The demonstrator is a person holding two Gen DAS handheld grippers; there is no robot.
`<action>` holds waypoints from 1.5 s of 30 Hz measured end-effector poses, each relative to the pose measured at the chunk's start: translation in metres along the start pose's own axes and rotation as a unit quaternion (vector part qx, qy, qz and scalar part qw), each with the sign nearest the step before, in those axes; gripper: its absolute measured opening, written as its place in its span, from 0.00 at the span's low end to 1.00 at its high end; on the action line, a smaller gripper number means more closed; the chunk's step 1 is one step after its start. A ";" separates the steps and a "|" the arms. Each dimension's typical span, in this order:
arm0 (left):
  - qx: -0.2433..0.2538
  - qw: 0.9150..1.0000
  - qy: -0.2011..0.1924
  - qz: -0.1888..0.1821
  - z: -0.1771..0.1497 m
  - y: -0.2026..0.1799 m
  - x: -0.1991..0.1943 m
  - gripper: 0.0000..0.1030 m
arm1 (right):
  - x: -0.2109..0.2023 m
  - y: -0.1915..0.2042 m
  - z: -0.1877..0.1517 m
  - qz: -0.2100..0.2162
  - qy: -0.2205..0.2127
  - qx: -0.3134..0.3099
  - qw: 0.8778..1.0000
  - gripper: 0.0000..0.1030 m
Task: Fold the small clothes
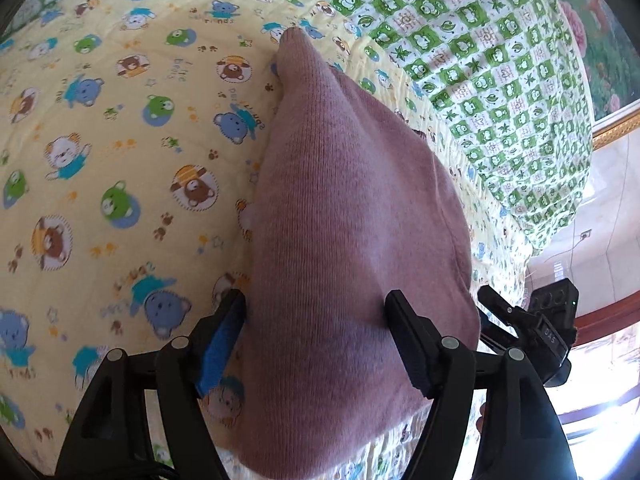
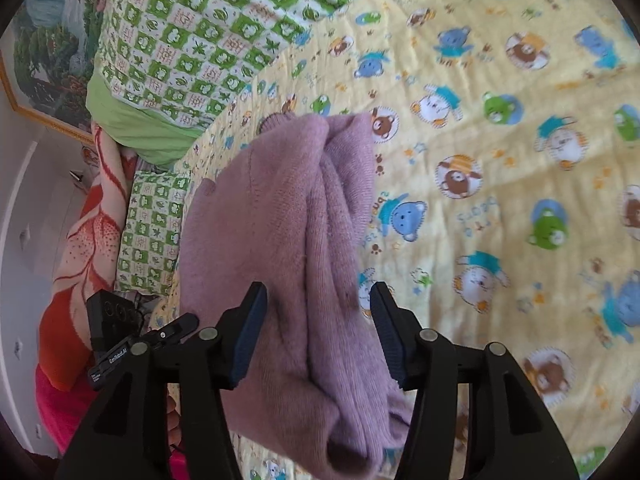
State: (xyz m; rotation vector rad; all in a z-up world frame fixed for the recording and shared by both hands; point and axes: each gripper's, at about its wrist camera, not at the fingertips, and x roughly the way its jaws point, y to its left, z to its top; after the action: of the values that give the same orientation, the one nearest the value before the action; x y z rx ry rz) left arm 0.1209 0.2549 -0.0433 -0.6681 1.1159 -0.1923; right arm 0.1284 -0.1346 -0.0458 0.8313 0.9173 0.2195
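A small mauve knitted garment (image 1: 340, 220) lies on the yellow bear-print sheet (image 1: 120, 140), folded into a narrow bundle. My left gripper (image 1: 316, 320) is open with its jaws wide on either side of the garment's near end. In the right wrist view the same garment (image 2: 288, 240) shows lengthwise folds. My right gripper (image 2: 318, 316) is open too, its fingers straddling the garment's near end, not closed on it. The other gripper's body (image 1: 548, 328) shows at the right edge of the left wrist view.
A green and white frog-print pillow (image 1: 480, 60) lies beyond the garment, also seen in the right wrist view (image 2: 192, 48). An orange floral blanket (image 2: 88, 220) and a framed picture (image 2: 44, 60) are at the bed's left side.
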 end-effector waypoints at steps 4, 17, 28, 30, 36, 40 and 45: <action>-0.004 1.000 -0.003 0.004 -0.015 0.006 -0.014 0.72 | -0.024 0.003 -0.014 -0.013 -0.022 -0.007 1.000 0.58; -0.013 0.999 0.028 0.012 -0.050 0.029 -0.021 0.73 | -0.024 0.002 -0.071 -0.018 0.016 -0.011 1.000 0.59; 0.012 0.997 0.071 -0.013 -0.055 0.007 -0.011 0.36 | -0.022 -0.014 -0.072 0.045 0.021 0.045 0.998 0.13; 0.006 0.997 0.072 -0.026 -0.054 0.008 -0.015 0.36 | -0.036 -0.008 -0.071 0.086 0.015 0.064 0.994 0.12; 0.013 0.997 0.079 0.017 -0.058 0.022 -0.004 0.35 | -0.035 -0.004 -0.071 0.014 0.037 0.036 0.999 0.11; 0.029 0.997 0.066 0.037 -0.062 0.018 0.000 0.40 | -0.014 -0.012 -0.075 -0.050 0.043 0.012 0.998 0.11; 0.048 0.996 0.055 0.056 -0.066 0.010 -0.001 0.45 | -0.009 -0.017 -0.080 -0.043 0.022 0.029 0.998 0.19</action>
State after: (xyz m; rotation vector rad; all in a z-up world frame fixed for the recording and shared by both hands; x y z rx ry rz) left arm 0.0609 0.2371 -0.0664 -0.5128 1.2385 -0.1871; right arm 0.0581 -0.1068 -0.0791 0.8405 1.0027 0.1379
